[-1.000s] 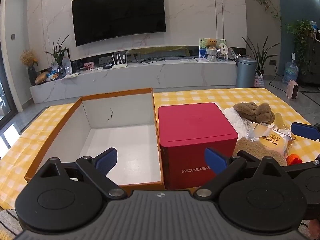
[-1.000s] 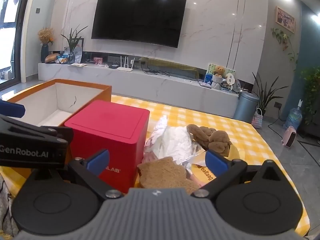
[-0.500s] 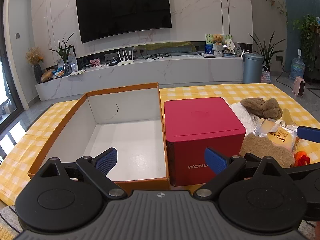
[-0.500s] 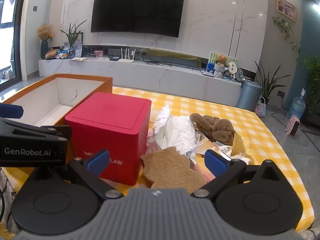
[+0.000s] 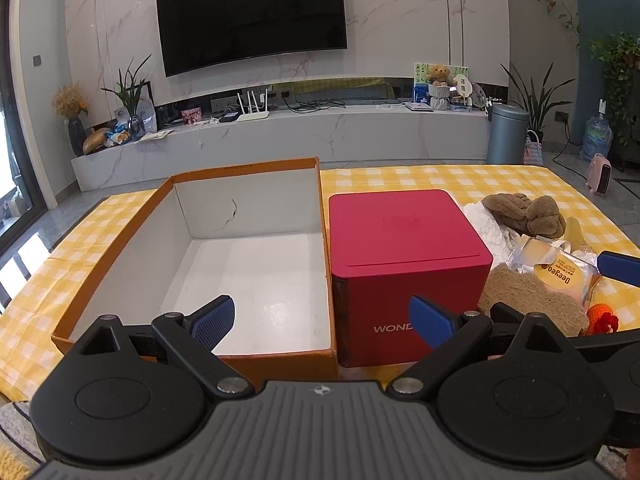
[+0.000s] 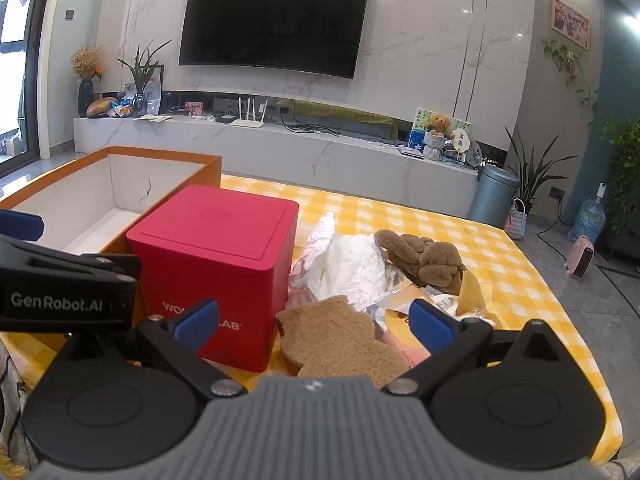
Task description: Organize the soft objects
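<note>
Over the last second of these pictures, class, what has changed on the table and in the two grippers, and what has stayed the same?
Only the cameras' view shifted slightly. Both the left gripper and right gripper are open as before, holding nothing. The open cardboard box, red box, brown fibre pad, white cloth and brown plush toy lie where they were.

Both tools are just hanging in the air, side by side. The left tool has its blue-tipped fingers spread wide with nothing between them. Same deal with the right tool: its fingers are wide apart and holding nothing. The left one's black arm also shows at the left edge of the right wrist view, level and close beside the right one.
</note>
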Available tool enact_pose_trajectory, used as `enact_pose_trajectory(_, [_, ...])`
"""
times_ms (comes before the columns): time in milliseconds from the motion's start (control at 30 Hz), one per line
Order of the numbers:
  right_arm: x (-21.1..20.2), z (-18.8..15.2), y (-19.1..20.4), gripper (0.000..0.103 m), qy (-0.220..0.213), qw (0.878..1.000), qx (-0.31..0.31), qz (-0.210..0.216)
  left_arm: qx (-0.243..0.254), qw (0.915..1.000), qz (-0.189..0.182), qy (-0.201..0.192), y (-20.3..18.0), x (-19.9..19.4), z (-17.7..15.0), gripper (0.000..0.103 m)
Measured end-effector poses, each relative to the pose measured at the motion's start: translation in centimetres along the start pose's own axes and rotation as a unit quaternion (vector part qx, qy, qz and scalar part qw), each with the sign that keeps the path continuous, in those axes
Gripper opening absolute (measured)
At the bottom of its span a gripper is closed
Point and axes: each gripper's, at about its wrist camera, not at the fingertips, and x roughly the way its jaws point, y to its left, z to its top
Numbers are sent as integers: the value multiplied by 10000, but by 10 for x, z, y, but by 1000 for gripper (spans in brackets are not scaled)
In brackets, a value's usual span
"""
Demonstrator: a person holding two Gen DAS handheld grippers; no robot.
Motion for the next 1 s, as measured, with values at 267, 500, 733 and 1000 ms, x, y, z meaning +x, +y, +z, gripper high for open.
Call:
enact_pose_trajectory(267, [-1, 1, -1, 99, -40, 10000, 66, 1, -10, 10000, 2, -76, 0, -2, 0, 103])
enact_pose_trajectory(500, [-1, 1, 1, 99, -49, 10000, -34, -71, 27, 10000, 42, -43, 0, -2, 0, 103])
enact_pose_trajectory(733, [-1, 1, 1, 99, -45, 9999, -67, -68, 81, 9999, 106, -63, -2, -3, 0, 103])
enact_pose_trajectory(1000, [-1, 0, 3, 99, -50, 9999, -99, -92, 78, 9999, 108, -47, -2, -3, 0, 103])
